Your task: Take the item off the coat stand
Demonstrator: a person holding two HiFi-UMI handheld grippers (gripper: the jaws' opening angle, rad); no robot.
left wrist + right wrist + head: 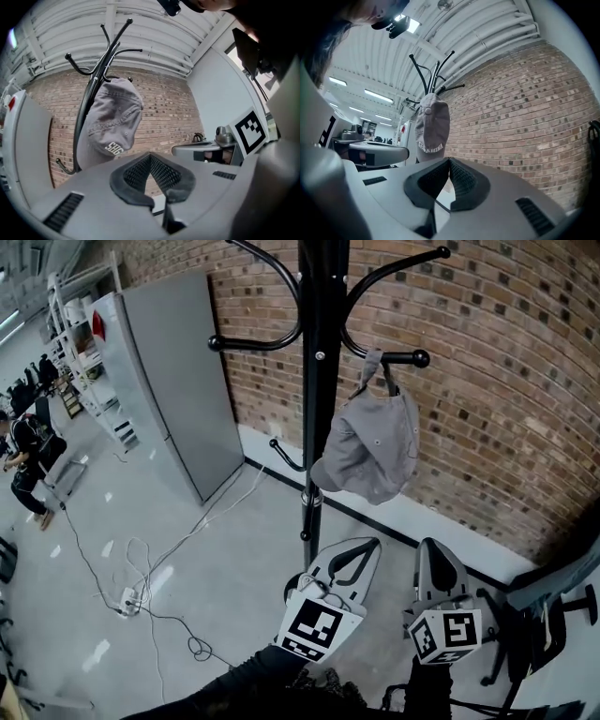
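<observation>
Filling the right half of the head view, a red brick wall (pixel 487 381), met along its foot by a pale grey floor (pixel 197 559) running off to the lower left. Against that wall at upper left, a tall grey cabinet (pixel 178 381). Rising through the top centre of the frame, a black coat stand (pixel 319 409) with curved, ball-tipped hooks. Hung by its back strap from the hook just right of the pole, a grey cap (pixel 370 451), crown toward the wall and brim drooping lower left, close beside the pole. Below it at bottom centre, the left gripper (pixel 372 543) and, to its right, the right gripper (pixel 431 545), both aimed up-frame toward the cap and well short of it. Seen in each gripper view: jaws pressed together at the tips, nothing between them, cap and stand beyond. Partly cut off at the lower right edge, a black office chair (pixel 534 624). Trailing over the floor at lower left, a thin white cable (pixel 141 549) ending at a small power strip (pixel 128 599).
</observation>
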